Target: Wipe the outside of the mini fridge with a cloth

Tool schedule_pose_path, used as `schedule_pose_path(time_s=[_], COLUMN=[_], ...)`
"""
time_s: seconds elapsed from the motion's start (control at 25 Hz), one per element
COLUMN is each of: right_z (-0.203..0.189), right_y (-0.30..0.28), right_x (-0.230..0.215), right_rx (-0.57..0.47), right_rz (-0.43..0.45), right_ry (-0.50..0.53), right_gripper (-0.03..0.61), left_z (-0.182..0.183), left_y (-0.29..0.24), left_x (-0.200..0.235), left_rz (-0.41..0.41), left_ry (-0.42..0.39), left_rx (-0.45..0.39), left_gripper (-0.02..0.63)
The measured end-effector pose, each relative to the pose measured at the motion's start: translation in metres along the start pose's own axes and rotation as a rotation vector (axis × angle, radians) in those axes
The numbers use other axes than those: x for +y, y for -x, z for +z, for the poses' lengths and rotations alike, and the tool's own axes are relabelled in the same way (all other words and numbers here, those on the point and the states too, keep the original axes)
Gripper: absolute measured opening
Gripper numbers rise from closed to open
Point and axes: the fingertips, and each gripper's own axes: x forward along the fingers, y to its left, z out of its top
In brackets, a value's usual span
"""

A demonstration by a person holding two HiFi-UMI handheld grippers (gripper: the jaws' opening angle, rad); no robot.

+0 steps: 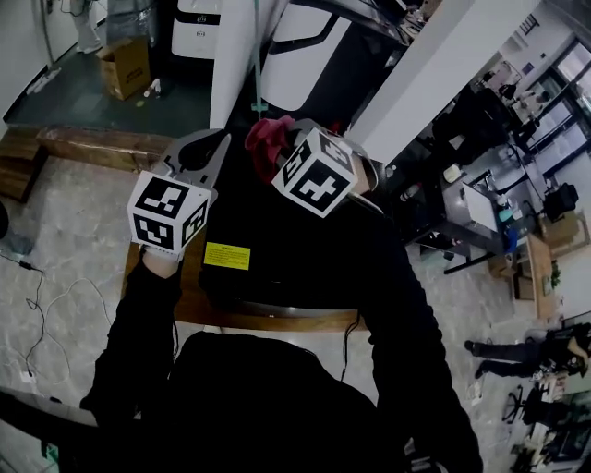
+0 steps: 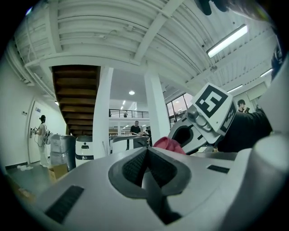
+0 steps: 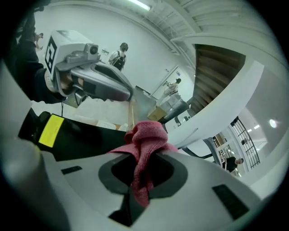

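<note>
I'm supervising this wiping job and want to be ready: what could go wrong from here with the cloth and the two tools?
The red cloth is bunched in the right tool, with a wad beyond the tips. Dragging it over the mini fridge might pull it loose or wipe unevenly. The left tool, shut and empty, hangs close beside the right, so they could knock together.

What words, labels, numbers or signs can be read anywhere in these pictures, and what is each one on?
No text can be read in any view.
Yellow label on the black mini fridge: it carries print, too small to read.
Dark panel on the white machine in the background: too blurred to read.
Marker cubes: black and white square patterns only, no words or numbers.
</note>
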Motion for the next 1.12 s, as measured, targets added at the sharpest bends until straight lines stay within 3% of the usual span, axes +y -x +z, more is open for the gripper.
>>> schedule_pose_path(time_s=[0.24,0.52,0.72,1.12], right_z=[0.017,0.01,0.01,-0.066], right_y=[-0.087,-0.148,-0.15,-0.103], right_x=[-0.006,-0.004,-0.003,-0.003], right_rx=[0.053,0.094,0.117,0.163], right_rz=[-0.022,-0.04,-0.03,-0.004], right_ry=[0.013,0.029,0.048,0.056], right_gripper=[0.054,0.052,0.052,0.051], left_z=[-0.043,-0.074,-0.066,-0.019], left_y=[-0.017,-0.044,-0.044,-0.019], left_x=[0.052,0.066,0.061,-0.011], left_rz=[-0.054,-0.146,-0.169,-0.077], left_ry=[0.06,0.106,0.106,0.041], left_rx=[0.045,0.074,0.057,0.036], left_gripper=[0.005,0.005,0.005,0.005])
